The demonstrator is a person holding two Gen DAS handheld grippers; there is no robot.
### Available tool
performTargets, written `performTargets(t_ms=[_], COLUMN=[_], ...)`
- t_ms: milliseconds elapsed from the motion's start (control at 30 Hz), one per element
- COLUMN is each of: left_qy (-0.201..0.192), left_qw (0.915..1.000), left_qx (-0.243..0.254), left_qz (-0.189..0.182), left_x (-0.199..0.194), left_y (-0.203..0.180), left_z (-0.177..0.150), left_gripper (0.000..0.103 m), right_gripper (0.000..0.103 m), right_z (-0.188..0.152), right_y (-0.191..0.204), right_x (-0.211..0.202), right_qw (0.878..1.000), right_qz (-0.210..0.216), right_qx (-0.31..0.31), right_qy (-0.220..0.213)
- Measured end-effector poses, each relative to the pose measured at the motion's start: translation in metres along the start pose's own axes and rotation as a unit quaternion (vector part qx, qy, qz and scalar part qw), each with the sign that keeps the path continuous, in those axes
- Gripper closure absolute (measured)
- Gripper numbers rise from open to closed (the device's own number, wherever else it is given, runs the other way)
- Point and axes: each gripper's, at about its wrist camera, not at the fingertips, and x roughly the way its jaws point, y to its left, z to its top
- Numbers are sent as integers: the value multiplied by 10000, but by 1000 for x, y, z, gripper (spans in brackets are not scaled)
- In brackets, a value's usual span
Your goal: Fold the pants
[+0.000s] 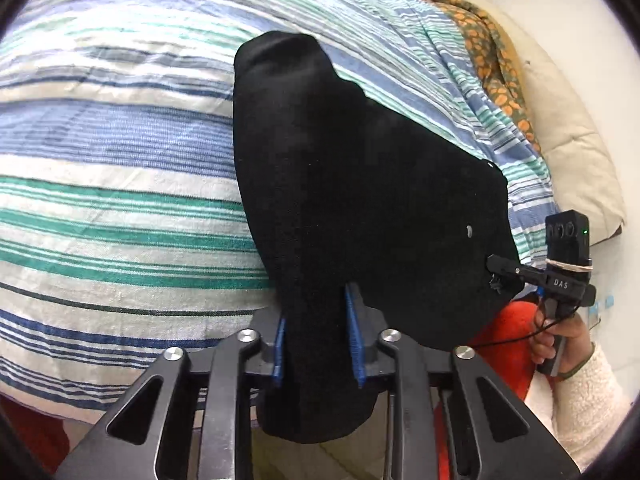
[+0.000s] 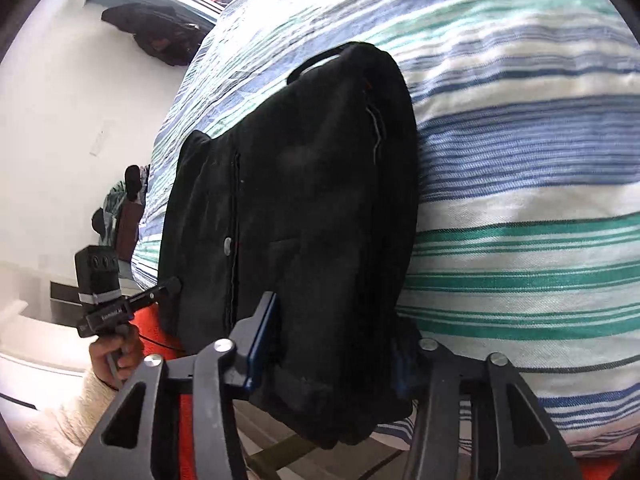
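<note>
Black pants (image 1: 360, 184) lie on a bed, bundled lengthwise on a striped bedsheet (image 1: 120, 184) in blue, green and white bands. The near end of the bundle hangs past the bed edge toward the person, and both tools have hold of it there. Left gripper (image 1: 318, 340): 2 blue-padded fingers (image 1: 354, 332) stand on either side of a narrow fold of the black cloth, pads pressed against it, clamped on the pants. Right gripper (image 2: 328, 356): its left blue pad (image 2: 264, 340) lies flat against the side of a thicker roll of the same cloth; the opposite finger is buried under the fabric, which bulges out below, so this one also reads as clamped on the pants, on a wider wad. From the left wrist view, the right tool shows at the far right edge of the bundle, its slim black fingers touching the cloth and a hand (image 1: 560, 340) in a cream fleece sleeve (image 1: 588, 400) around the handle. From the right wrist view, the other hand (image 2: 116, 352) grips the left tool beside the pants. A button (image 2: 228, 245) and a seam line show on the garment. Orange-red fabric (image 1: 508, 340) sits below the bundle, near the person. An orange patterned cloth (image 1: 492, 60) and a cream pillow (image 1: 572, 136) lie along the far side of the bed. Dark clothing (image 2: 160, 36) hangs by the window.
</note>
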Motion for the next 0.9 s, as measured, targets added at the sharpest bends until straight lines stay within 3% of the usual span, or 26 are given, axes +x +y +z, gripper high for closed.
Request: performTargets(t_ms=[100,267,400,667,800,900], left_qy=[-280,-739,-1025,-1717,-1789,-1511], left_qw=[9978,9902,9863,9762,9753,9773], left_qx=[536,1148,1246,1170,944,779], left_qz=[273,285,343,618,888,1265], left_x=[-18,-49,-68,-86,-60,-17], left_y=[-28,-70,-79,-54,-26,-2], left_z=[0,14,37,121,159,172], left_gripper=[86,86,86,86,86,84], right_gripper=[67,71,71,71,71,71], right_z=[-3,7,27,114,157,174], right_y=[32,73,101,130,129,115], right_x=[-13,-32,-41,-29,-2,31], right_qw=[9982,9949,9906,9830,9829,9866], right_qz=[-324,-270,-105,89,-24,-230], right_qx=[-456,-817,-1119,-1346,-1271,-1102], right_qy=[-200,-521,-782,-1248,-1336,-1177])
